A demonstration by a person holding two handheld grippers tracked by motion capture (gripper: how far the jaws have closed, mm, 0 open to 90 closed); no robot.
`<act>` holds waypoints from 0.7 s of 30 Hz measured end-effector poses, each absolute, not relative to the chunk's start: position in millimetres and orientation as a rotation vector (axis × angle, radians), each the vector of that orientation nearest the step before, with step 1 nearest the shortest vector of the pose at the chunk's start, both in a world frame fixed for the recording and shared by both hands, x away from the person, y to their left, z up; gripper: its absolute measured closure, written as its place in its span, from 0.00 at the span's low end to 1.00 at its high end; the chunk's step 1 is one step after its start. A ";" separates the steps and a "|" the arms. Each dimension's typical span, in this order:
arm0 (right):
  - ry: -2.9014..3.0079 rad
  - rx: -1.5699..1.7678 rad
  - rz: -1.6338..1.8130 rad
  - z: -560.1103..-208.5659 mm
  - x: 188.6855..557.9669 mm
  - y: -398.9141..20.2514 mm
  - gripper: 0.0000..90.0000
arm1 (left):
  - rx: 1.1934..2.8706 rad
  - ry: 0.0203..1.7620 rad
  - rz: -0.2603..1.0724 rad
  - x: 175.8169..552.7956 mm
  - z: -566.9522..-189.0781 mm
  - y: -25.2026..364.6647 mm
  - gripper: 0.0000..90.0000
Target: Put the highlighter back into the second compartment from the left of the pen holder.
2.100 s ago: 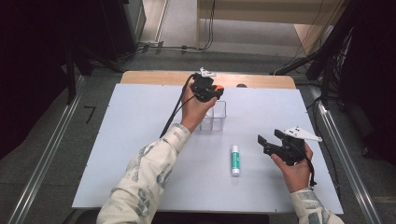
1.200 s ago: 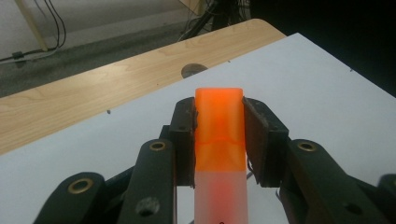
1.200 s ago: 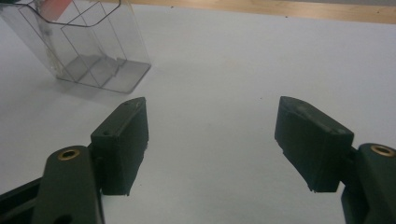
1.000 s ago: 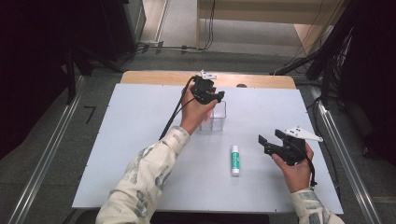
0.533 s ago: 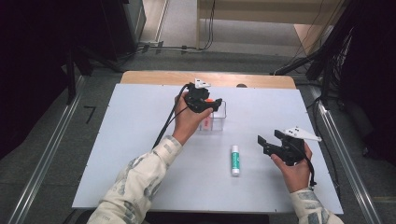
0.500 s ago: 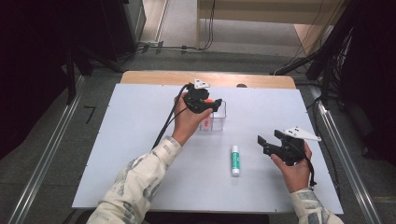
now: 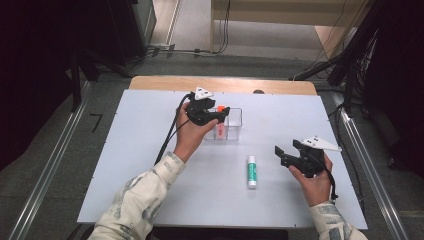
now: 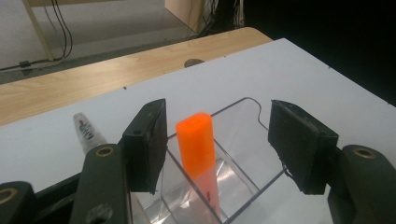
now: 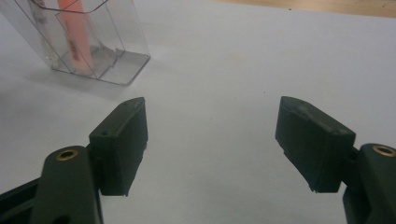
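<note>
The left gripper [image 7: 223, 111] hangs just above centre of the high view, over the near-left part of the clear plastic organizer [image 7: 235, 122]. Its jaws have just been opening and now stand spread. In the left gripper view the orange highlighter [image 8: 198, 149] rises between them, touched by neither pad. The highlighter stands upright, leaning slightly, in one compartment of the organizer [image 8: 243, 154], its cap above the rim. In that same view a second pen with a clear, printed barrel [image 8: 88, 132] shows at the left, behind the left jaw; which compartment it sits in I cannot tell.

The right gripper [image 7: 281, 154] sits in the lower right of the high view, held in the person's right hand [image 7: 312, 180] just above the white table [image 7: 125, 165]. Its jaws are spread with nothing between them, and in the right gripper view bare tabletop lies ahead, with the organizer [image 9: 107, 51] and the highlighter [image 9: 77, 37] in the upper left corner.

A white glue stick with a green label [image 7: 252, 171] lies flat on the table below the organizer, between the two hands and nearer the right gripper, touching neither.
</note>
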State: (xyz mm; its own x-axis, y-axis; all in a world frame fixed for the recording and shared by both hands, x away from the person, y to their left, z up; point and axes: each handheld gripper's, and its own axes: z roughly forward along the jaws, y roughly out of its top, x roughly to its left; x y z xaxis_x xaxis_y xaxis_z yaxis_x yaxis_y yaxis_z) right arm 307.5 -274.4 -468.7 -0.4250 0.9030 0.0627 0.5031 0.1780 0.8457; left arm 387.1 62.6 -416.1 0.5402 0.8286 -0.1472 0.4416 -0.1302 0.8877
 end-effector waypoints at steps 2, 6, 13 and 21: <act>2.004 1.326 1.151 -469.0 307.5 -274.0 0.26 | 1.756 1.064 0.472 383.0 -416.9 67.0 0.43; 2.013 1.340 1.149 -470.2 308.3 -273.5 0.26 | 1.746 1.075 0.466 375.6 -418.9 75.6 0.42; 2.020 1.360 1.129 -471.1 308.2 -271.7 0.25 | 1.730 1.102 0.467 365.3 -426.5 90.4 0.41; 2.027 1.365 1.124 -471.9 308.3 -270.5 0.23 | 1.729 1.159 0.475 352.0 -444.3 110.2 0.39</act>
State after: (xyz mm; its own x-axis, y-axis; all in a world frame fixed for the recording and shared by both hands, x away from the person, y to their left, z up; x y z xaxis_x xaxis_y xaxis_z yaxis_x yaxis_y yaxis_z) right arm 308.3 -270.5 -471.9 -0.4105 0.9089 0.0736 0.5439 0.1792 0.8198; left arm 352.0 110.2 -444.3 0.4718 0.8626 -0.1825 0.4866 -0.0822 0.8697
